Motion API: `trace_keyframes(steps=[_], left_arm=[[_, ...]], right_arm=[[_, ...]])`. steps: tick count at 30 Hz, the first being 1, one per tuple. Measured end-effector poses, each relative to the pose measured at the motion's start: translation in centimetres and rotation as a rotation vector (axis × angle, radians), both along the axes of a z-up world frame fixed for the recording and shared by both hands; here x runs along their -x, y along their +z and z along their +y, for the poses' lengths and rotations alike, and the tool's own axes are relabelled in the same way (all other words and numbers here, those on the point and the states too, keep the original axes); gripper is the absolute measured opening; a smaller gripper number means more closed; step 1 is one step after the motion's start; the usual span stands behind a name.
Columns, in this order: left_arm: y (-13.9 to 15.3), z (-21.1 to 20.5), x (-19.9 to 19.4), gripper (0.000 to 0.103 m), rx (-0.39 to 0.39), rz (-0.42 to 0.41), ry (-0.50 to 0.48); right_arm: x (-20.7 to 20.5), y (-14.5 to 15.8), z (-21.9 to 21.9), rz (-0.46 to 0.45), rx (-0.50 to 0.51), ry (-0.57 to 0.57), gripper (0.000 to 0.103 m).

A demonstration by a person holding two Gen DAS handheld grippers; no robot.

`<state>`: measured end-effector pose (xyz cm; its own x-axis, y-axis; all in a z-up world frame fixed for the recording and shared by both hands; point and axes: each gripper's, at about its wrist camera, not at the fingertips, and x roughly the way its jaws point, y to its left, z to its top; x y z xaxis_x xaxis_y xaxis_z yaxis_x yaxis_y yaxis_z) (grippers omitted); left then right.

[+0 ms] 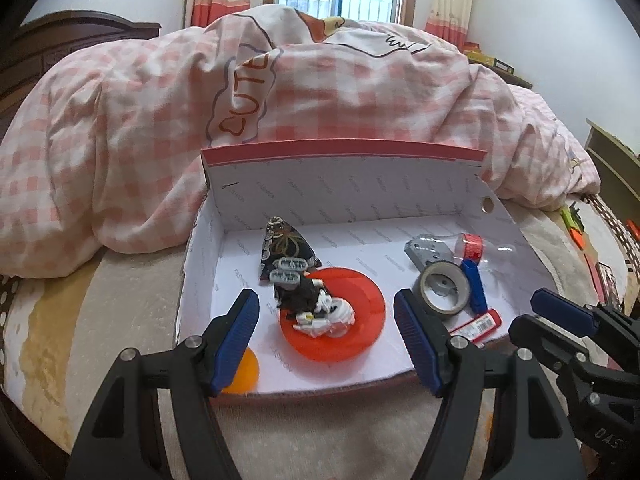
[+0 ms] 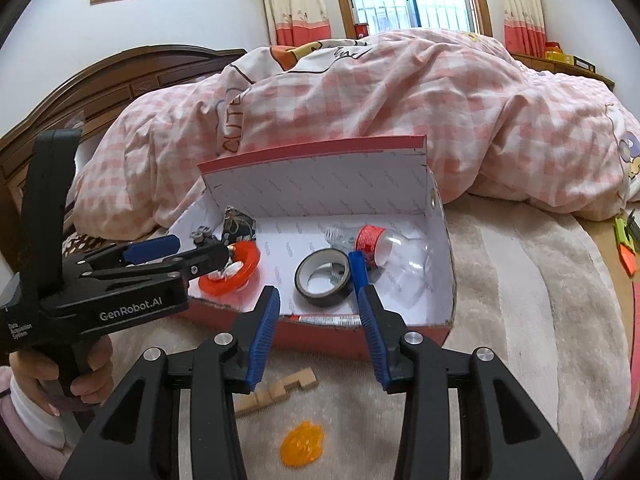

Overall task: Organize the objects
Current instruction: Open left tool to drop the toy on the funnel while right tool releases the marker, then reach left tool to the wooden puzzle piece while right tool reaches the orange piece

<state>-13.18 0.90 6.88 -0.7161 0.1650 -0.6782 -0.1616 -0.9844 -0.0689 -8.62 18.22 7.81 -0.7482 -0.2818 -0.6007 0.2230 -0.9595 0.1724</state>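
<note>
A red cardboard box (image 1: 344, 148) with a white inside lies open on the bed. It holds an orange plate (image 1: 360, 344) with a black and white toy figure (image 1: 316, 308) on it, and a patterned cloth pouch (image 1: 286, 244). It also holds a tape roll (image 1: 444, 292), a blue stick (image 1: 474, 284), a clear bottle with a red label (image 1: 472, 246) and a grey metal part (image 1: 428, 250). My left gripper (image 1: 326, 320) hangs open over the plate with nothing in it. My right gripper (image 2: 320, 320) stands open at the box's near wall, just short of the tape roll (image 2: 324, 278) and the blue stick (image 2: 358, 276).
On the blanket in front of the box (image 2: 316, 152) lie a wooden block piece (image 2: 280, 392) and an orange jelly-like blob (image 2: 302, 444). A heaped pink checked quilt (image 1: 160, 120) rises behind the box. A red and white tube (image 1: 478, 326) lies by the near wall. A hand (image 2: 86, 384) holds the left gripper.
</note>
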Motion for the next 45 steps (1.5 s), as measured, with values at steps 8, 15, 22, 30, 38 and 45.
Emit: trace_keyframes(steps=[8,15,22,30,38,45], left_arm=[[0.6,-0.1,-2.4,0.07,-0.003,0.004,-0.015],[0.4,-0.1,-4.6,0.07,-0.005,-0.003,-0.028],[-0.3,-0.1,-6.3,0.07,0.004,-0.026,-0.039],[-1.2,0.2,-7.5,0.07,-0.001,-0.065,-0.045],[-2.0,1.9,-8.3,0.07,0.014,-0.095,-0.067],[-2.6,4.5,-8.5,0.07,0.044,-0.109,-0.129]], right_arm=[[-2.7,-0.4,0.3,-0.018,-0.008,0.0,0.042],[-5.0,-1.8,-0.2,-0.057,-0.051,0.034,0.042],[-6.1,-3.6,-1.6,-0.1,-0.107,0.097,0.042],[-6.8,-5.1,-2.8,-0.104,-0.192,0.125,0.042],[-6.9,-4.9,-1.1,-0.086,-0.146,0.092,0.027],[-7.3,-4.2,0.9,-0.063,-0.141,0.042,0.027]])
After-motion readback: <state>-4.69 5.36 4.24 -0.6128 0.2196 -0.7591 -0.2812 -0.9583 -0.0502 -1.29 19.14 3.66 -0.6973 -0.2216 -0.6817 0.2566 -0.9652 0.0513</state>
